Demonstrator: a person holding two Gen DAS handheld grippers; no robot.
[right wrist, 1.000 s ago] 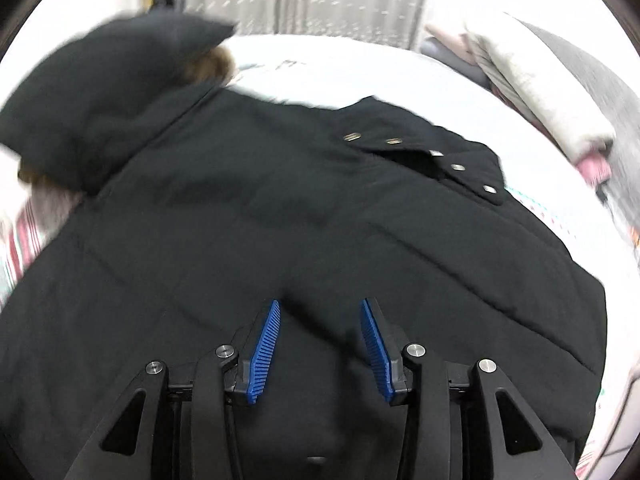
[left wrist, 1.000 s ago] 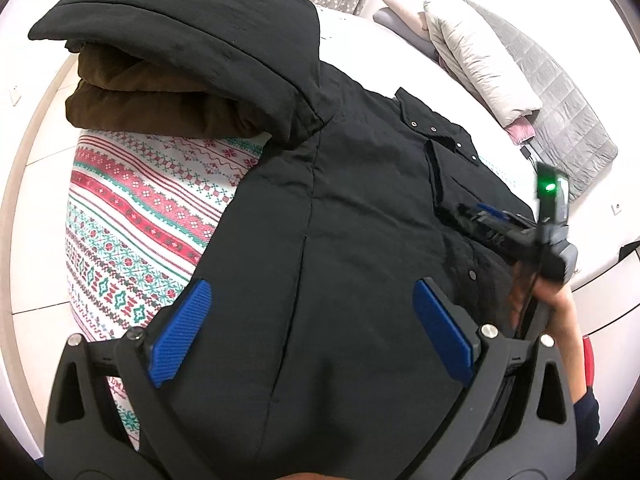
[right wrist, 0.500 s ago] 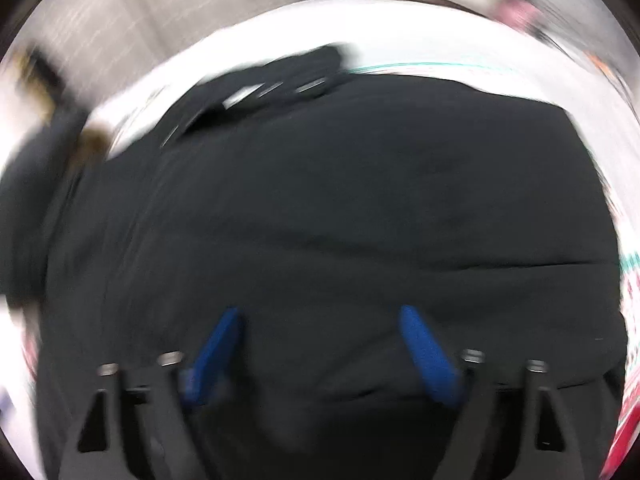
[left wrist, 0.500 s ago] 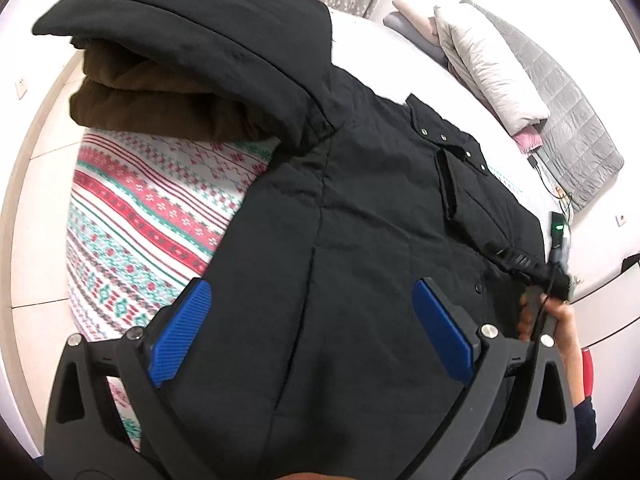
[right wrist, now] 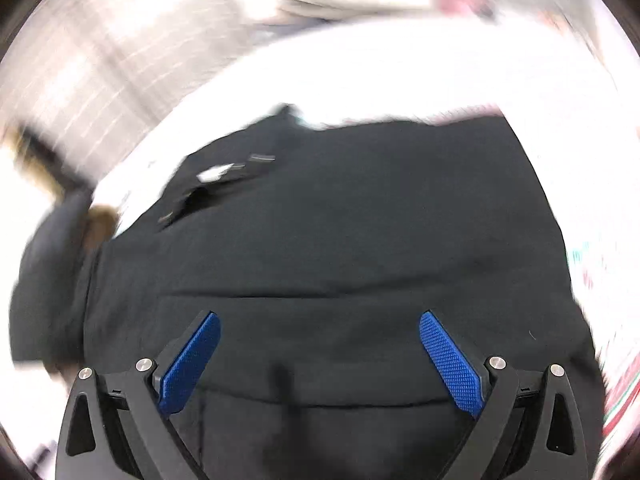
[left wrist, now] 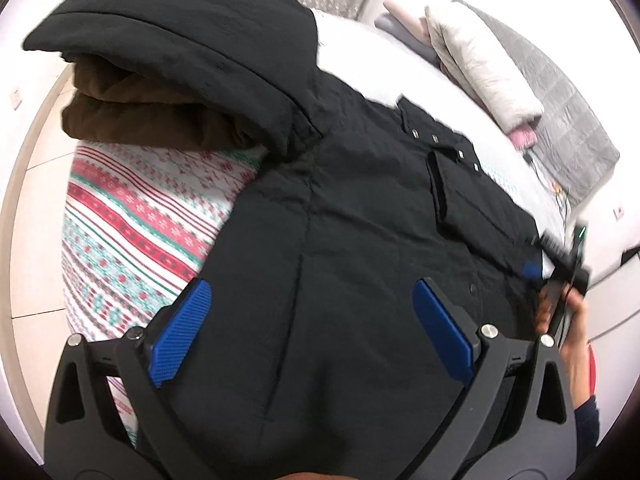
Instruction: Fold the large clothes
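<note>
A large black padded coat [left wrist: 360, 240] lies spread on the bed, its hood [left wrist: 192, 40] folded over brown fur lining [left wrist: 140, 120] at the far left. My left gripper [left wrist: 311, 286] hovers open just above the coat's near panel, with nothing between its blue pads. In the blurred right wrist view my right gripper [right wrist: 320, 317] is over the coat [right wrist: 320, 220] near its right side. Its jaws are opening wide and only the flat fabric lies below them. The left wrist view shows a hand [left wrist: 572, 340] holding that gripper at the coat's right edge.
A red, green and white patterned bedspread [left wrist: 140, 208] lies under the coat, with white sheet [right wrist: 400, 72] beyond. Pillows [left wrist: 480, 64] and a grey quilt [left wrist: 568, 112] are piled at the far right. Pale floor [left wrist: 28, 200] borders the bed's left side.
The right gripper's jaws have gone from narrow to wide, and it has slid toward the coat's right edge while rolling. The left gripper has hardly moved.
</note>
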